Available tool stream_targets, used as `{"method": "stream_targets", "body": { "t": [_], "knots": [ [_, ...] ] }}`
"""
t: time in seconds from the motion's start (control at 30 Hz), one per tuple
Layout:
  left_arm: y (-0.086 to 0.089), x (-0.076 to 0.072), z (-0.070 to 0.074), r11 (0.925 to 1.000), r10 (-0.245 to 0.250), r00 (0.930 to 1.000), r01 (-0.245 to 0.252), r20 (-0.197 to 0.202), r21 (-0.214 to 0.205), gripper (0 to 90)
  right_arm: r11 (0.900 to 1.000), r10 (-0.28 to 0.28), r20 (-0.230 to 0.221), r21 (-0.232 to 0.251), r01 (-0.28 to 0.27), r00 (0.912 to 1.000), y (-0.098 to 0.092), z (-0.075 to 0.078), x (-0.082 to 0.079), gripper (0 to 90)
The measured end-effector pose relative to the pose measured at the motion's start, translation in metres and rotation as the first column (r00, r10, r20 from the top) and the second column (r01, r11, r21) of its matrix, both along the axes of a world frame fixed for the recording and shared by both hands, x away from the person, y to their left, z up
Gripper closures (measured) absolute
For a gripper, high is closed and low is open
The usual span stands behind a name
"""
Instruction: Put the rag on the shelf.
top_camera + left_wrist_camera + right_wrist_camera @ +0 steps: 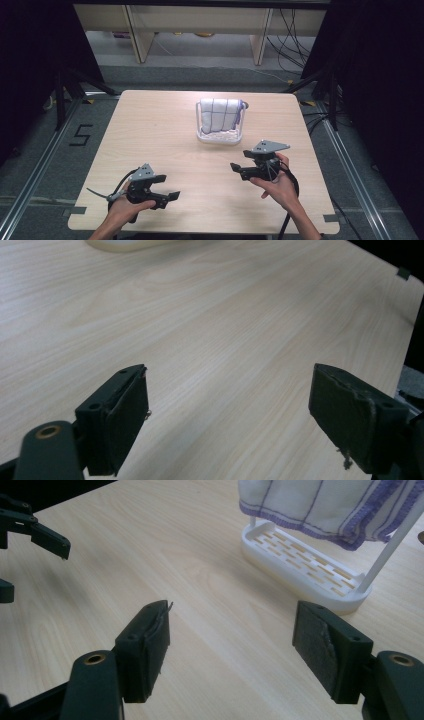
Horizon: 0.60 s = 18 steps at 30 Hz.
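White purple-checked cloth [219, 114] already draped over white slotted plastic rack [218, 136] at upper centre; left gripper [170, 197] and right gripper [236, 169] fingers open, empty, nothing left visible.

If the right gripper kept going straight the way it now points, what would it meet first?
Probably the bare tabletop: the right gripper, jaws open and empty, looks down on wood. The white rack with the checked cloth sits off to the side; depth is unclear.
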<state>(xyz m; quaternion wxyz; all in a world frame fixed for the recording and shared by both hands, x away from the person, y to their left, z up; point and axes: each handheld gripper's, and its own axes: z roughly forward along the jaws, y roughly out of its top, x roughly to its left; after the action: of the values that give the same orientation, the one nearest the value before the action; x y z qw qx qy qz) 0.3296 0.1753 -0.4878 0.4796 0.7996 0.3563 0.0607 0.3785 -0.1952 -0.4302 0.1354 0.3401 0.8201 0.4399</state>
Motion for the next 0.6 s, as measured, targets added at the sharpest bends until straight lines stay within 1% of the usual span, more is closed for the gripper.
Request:
{"method": "stream_targets", "body": {
  "t": [0.03,0.07,0.1,0.13,0.17,0.2,0.23,0.27,0.33,0.37,0.47,0.5,0.53,0.57,0.6],
  "knots": [
    [0.001,-0.002,-0.001,1.0,0.001,1.0,-0.001,0.007,0.0,15.4,0.9999,-0.008,-0.004,-0.008,0.008,1.0,0.001,0.0,-0.002,32.1],
    [0.001,-0.004,-0.001,0.9999,0.009,0.9999,-0.009,0.009,0.012,15.4,0.9999,-0.011,-0.005,-0.008,0.011,0.9999,0.002,-0.001,-0.004,32.1],
    [0.002,-0.005,-0.002,0.9999,-0.004,1.0,0.004,0.008,0.013,15.4,0.9999,-0.01,-0.003,-0.008,0.01,0.9999,0.003,-0.002,-0.005,32.0],
    [0.002,-0.008,-0.002,1.0,-0.002,0.9999,0.002,0.01,0.009,15.4,0.9999,-0.013,-0.015,-0.005,0.013,0.9998,0.005,-0.003,-0.008,31.9],
    [0.002,-0.009,-0.003,0.9999,-0.005,0.9999,0.005,0.014,0.015,15.4,0.9999,-0.013,-0.022,-0.007,0.013,0.9997,0.005,-0.004,-0.011,31.8],
    [0.002,-0.012,-0.003,0.9999,-0.007,0.9999,0.007,0.008,0.012,15.4,0.9999,-0.005,-0.015,-0.013,0.005,0.9999,0.005,-0.006,-0.012,31.8],
    [0.002,-0.013,-0.005,1.0,-0.005,0.9999,0.005,0.015,0.004,15.4,0.9997,0.014,-0.012,-0.018,-0.014,0.9998,0.006,-0.008,-0.014,31.8],
    [0.003,-0.015,-0.005,0.9998,-0.008,0.9999,0.008,0.011,0.019,15.5,0.9997,0.009,-0.014,-0.021,-0.01,0.9999,0.006,-0.009,-0.016,31.8],
    [0.002,-0.018,-0.006,0.9996,-0.013,0.9998,0.013,0.013,0.024,15.4,0.9997,0.009,-0.015,-0.024,-0.009,0.9998,0.007,-0.013,-0.021,31.9],
    [0.002,-0.019,-0.006,0.9993,-0.016,0.9997,0.015,0.019,0.035,15.4,0.9999,-0.001,-0.048,-0.017,0.0,0.9988,0.008,-0.014,-0.026,31.9],
    [0.001,-0.024,-0.008,0.9996,-0.014,0.9998,0.014,0.014,0.024,15.5,0.9994,0.016,-0.044,-0.031,-0.017,0.9989,0.008,-0.022,-0.031,31.9],
    [0.002,-0.025,-0.007,0.999,-0.023,0.9996,0.023,0.015,0.038,15.5,0.9993,0.016,-0.054,-0.032,-0.017,0.9984,0.008,-0.023,-0.033,31.8],
    [0.002,-0.026,-0.007,0.9992,-0.017,0.9997,0.017,0.017,0.035,15.5,0.9992,0.014,-0.06,-0.036,-0.016,0.9981,0.008,-0.025,-0.035,31.8],
    [0.002,-0.026,-0.007,0.999,-0.022,0.9996,0.021,0.017,0.04,15.5,0.999,0.02,-0.055,-0.038,-0.022,0.9983,0.008,-0.027,-0.036,31.8],
    [0.002,-0.028,-0.007,0.9991,-0.02,0.9997,0.02,0.014,0.036,15.4,0.9997,0.005,-0.086,-0.023,-0.008,0.9963,0.01,-0.028,-0.041,31.8]
  ]
}}
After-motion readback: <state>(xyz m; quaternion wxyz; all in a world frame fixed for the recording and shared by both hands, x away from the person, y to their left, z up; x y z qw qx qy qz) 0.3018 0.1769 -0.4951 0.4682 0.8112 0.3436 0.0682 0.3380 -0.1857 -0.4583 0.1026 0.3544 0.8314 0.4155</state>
